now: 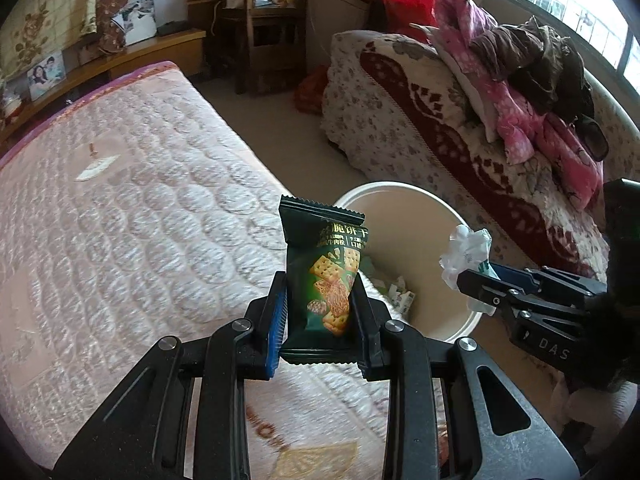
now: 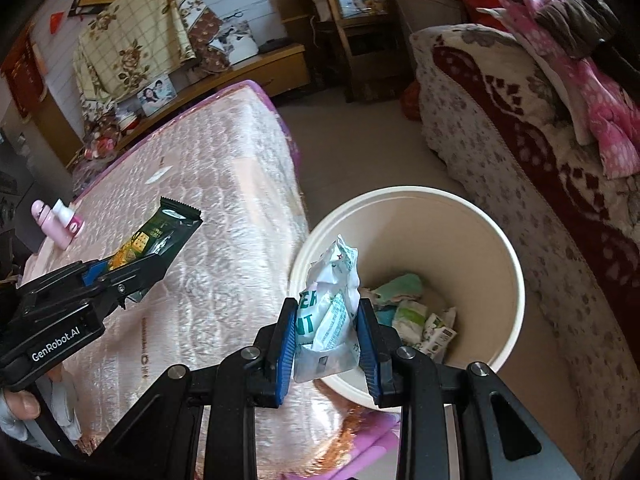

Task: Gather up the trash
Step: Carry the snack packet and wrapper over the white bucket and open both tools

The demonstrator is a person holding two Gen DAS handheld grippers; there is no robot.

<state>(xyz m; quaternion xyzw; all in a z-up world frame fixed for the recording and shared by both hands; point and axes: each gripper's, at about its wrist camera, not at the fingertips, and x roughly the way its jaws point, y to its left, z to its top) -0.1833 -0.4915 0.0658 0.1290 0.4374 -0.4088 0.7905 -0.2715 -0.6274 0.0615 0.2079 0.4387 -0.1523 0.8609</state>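
Observation:
My left gripper [image 1: 322,316] is shut on a dark green cracker packet [image 1: 326,264], held upright over the pink mattress edge, just left of the cream trash bin [image 1: 460,320]. It also shows in the right wrist view [image 2: 132,268] with the packet [image 2: 160,236]. My right gripper [image 2: 326,340] is shut on a crumpled white and green wrapper [image 2: 332,312], held above the near rim of the bin [image 2: 508,320]. It also shows in the left wrist view [image 1: 476,284] with the wrapper [image 1: 466,254]. Several wrappers [image 2: 416,312] lie in the bin's bottom.
The pink quilted mattress [image 1: 120,220] fills the left. A white scrap [image 1: 96,170] lies on it. A pink and white bottle [image 2: 60,224] lies at its left edge. A sofa with a floral blanket [image 2: 540,200] and piled clothes [image 1: 528,92] stands right of the bin.

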